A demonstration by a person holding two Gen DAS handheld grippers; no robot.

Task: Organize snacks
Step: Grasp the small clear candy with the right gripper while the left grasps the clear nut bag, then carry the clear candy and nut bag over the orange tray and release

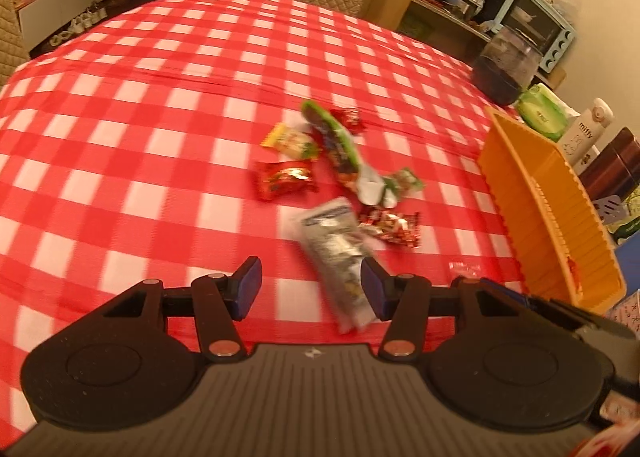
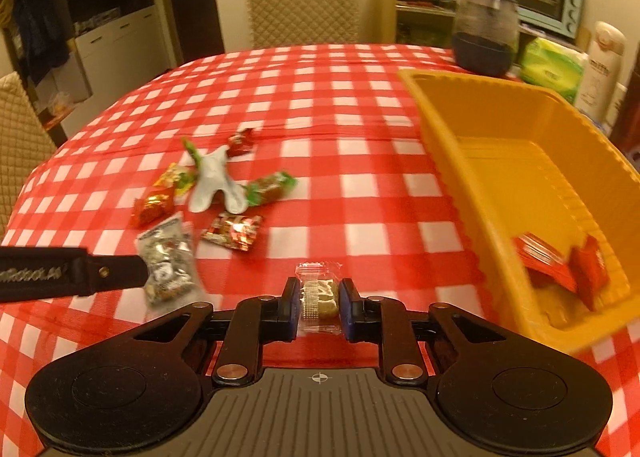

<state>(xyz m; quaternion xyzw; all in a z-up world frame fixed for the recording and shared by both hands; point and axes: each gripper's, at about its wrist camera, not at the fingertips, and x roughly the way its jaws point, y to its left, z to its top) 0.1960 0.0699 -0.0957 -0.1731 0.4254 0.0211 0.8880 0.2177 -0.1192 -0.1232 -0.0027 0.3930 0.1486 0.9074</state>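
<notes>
Clamped between the pads of the right gripper [image 2: 319, 307] is a small clear-wrapped snack [image 2: 319, 297] with a pale brown bar inside, held just above the red-and-white checked tablecloth [image 2: 320, 97]. Jaws of the left gripper [image 1: 311, 289] are seen partly apart, and a silver snack packet [image 1: 336, 257] lies between them, close against the right-hand finger; whether it is actually pinched cannot be told through the blur. In the right wrist view the same silver packet [image 2: 168, 257] is seen at the tip of the left gripper's dark arm. An orange plastic basket [image 2: 460, 129] is set at the table's right side, with two red packets [image 2: 560, 265] already lying in its near corner. More snacks are scattered at mid-table: a red foil sweet [image 1: 284, 179], a yellow packet [image 1: 290, 141], a long green packet [image 1: 332, 137], a crumpled white wrapper [image 2: 216, 185] and a red-and-gold packet [image 2: 232, 233]. A dark-based clear jar [image 2: 484, 33] is stood beyond the basket.
</notes>
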